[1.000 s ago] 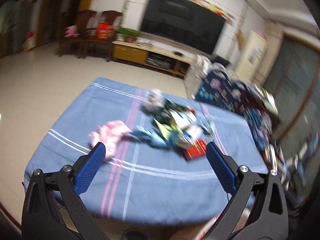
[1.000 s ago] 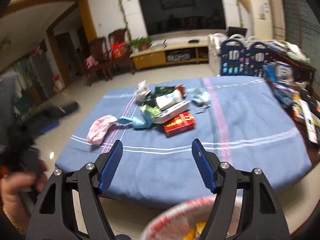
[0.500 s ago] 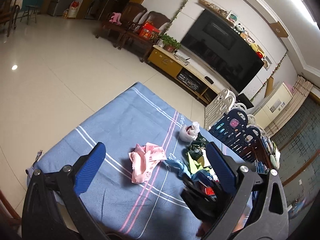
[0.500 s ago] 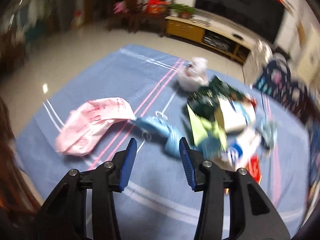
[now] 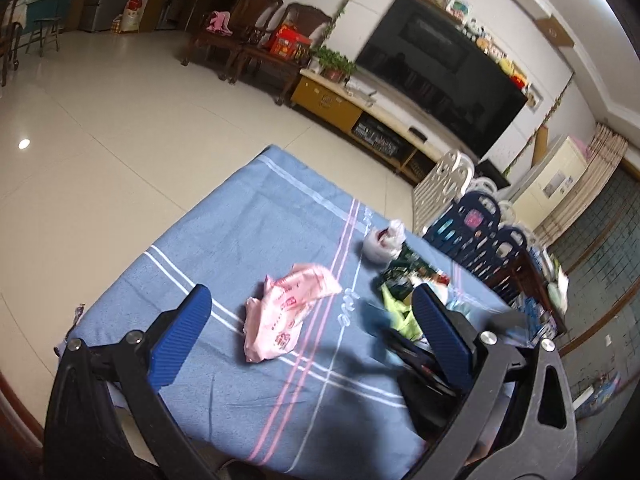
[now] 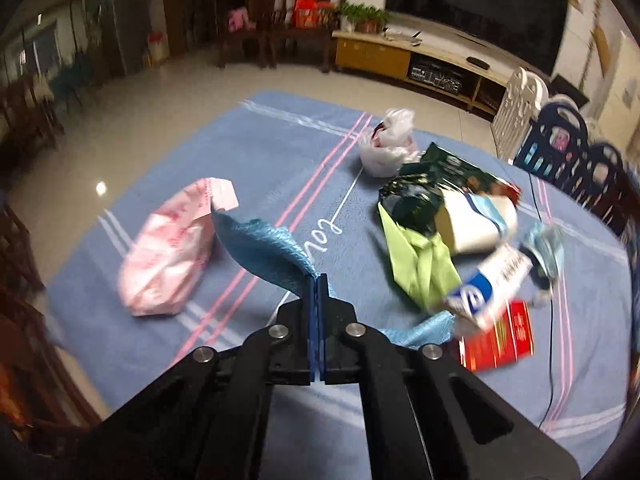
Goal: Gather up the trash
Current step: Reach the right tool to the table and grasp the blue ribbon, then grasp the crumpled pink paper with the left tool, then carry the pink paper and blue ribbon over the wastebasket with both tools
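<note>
Currently the right gripper [image 6: 318, 280] pinches only an edge of the blue bag [image 6: 264, 250] beside the pink bag [image 6: 170, 248]; thin plastic could slip free, while the left gripper [image 5: 308, 316] hangs spread.

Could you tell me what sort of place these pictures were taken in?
Most likely a home living room: a large dark television hangs above a low yellow media cabinet, wooden armchairs stand by the wall, and trash lies on a blue striped cloth.

Trash pile [image 5: 404, 296] in the left wrist view partly hidden behind the left gripper's right finger [image 5: 440, 340], dark blurred shape there unreadable, red box [image 6: 500, 336] and white carton [image 6: 492, 284] motion-blurred, tabletop [image 6: 280, 152] right edge smeared.
</note>
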Demonstrator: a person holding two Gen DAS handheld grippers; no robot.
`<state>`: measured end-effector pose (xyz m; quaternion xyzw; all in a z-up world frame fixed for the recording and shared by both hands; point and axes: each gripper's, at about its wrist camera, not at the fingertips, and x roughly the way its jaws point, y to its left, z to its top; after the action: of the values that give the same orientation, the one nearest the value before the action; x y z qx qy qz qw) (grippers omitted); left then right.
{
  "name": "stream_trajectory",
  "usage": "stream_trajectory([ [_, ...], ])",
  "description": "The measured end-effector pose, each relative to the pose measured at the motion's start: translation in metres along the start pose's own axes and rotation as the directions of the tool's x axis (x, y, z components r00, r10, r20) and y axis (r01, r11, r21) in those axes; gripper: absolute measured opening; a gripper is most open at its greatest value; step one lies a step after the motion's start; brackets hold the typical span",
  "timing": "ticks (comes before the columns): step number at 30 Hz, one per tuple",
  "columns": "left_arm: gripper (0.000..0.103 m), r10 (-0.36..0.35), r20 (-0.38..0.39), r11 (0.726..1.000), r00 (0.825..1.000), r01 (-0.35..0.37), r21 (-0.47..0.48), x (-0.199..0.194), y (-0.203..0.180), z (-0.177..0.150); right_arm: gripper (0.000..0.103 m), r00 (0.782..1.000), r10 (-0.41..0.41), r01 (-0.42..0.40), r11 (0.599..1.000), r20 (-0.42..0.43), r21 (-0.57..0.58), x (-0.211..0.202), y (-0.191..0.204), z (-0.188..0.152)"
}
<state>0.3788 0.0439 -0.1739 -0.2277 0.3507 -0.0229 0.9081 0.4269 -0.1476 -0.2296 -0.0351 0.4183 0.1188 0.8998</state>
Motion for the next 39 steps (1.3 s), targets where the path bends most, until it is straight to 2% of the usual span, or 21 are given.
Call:
stream_trajectory([
  [4, 0.100, 0.043, -0.089, 0.992, 0.995, -0.032, 0.118, 0.024, -0.011, -0.005, 0.002, 0.993, 0.055, -0.070, 0.987, 0.109, 0.143, -0.077, -0.025, -0.037],
  [8, 0.100, 0.152, -0.211, 0.950, 0.966, -0.084, 0.299, 0.062, -0.026, -0.021, 0.002, 0.985, 0.086, -0.120, 0.964, 0.148, 0.239, -0.138, -0.042, -0.087],
  [11, 0.100, 0.218, -0.232, 0.925, 0.948, -0.125, 0.358, 0.083, -0.026, -0.029, 0.002, 0.985, 0.064, -0.105, 0.959, 0.158, 0.263, -0.168, -0.043, -0.118],
  [13, 0.100, 0.258, -0.213, 0.910, 0.942, -0.163, 0.381, 0.097, -0.024, -0.028, 0.002, 0.983, 0.060, -0.110, 0.948, 0.172, 0.298, -0.189, -0.048, -0.135],
  [15, 0.100, 0.270, -0.215, 0.905, 0.938, -0.171, 0.390, 0.107, -0.019, -0.025, 0.002, 0.982, 0.044, -0.103, 0.941, 0.186, 0.321, -0.207, -0.053, -0.147],
  [19, 0.100, 0.241, -0.277, 0.916, 0.930, -0.124, 0.382, 0.134, -0.010, -0.024, 0.002, 0.977, 0.006, -0.084, 0.929, 0.211, 0.362, -0.247, -0.068, -0.168],
  [24, 0.100, 0.102, -0.354, 0.963, 0.930, -0.002, 0.271, 0.158, -0.003, -0.029, 0.002, 0.974, -0.048, -0.038, 0.929, 0.223, 0.368, -0.282, -0.073, -0.185],
  [28, 0.098, 0.069, -0.378, 0.970, 0.923, 0.027, 0.241, 0.169, -0.004, -0.034, 0.002, 0.974, -0.071, -0.013, 0.932, 0.216, 0.363, -0.294, -0.070, -0.195],
  [29, 0.083, 0.064, -0.369, 0.968, 0.927, 0.032, 0.247, 0.170, -0.006, -0.035, 0.002, 0.974, -0.072, -0.011, 0.932, 0.213, 0.362, -0.296, -0.069, -0.196],
  [30, 0.063, 0.043, -0.368, 0.970, 0.929, 0.050, 0.240, 0.171, -0.006, -0.035, 0.002, 0.975, -0.073, -0.009, 0.932, 0.212, 0.361, -0.297, -0.066, -0.198],
  [31, 0.013, 0.020, -0.385, 0.973, 0.923, 0.072, 0.221, 0.174, -0.005, -0.036, 0.002, 0.974, -0.076, -0.005, 0.934, 0.213, 0.357, -0.298, -0.064, -0.198],
  [33, 0.012, 0.002, -0.398, 0.980, 0.917, 0.078, 0.183, 0.174, -0.003, -0.036, 0.002, 0.974, -0.083, 0.005, 0.939, 0.211, 0.345, -0.299, -0.058, -0.198],
  [35, 0.010, -0.029, -0.408, 0.975, 0.913, 0.115, 0.188, 0.165, -0.012, -0.036, 0.002, 0.973, -0.087, 0.010, 0.942, 0.212, 0.337, -0.301, -0.052, -0.200],
  [39, 0.010, -0.046, -0.315, 0.935, 0.948, 0.152, 0.321, 0.105, -0.056, -0.034, 0.002, 0.965, -0.100, 0.013, 0.940, 0.242, 0.340, -0.302, -0.047, -0.201],
])
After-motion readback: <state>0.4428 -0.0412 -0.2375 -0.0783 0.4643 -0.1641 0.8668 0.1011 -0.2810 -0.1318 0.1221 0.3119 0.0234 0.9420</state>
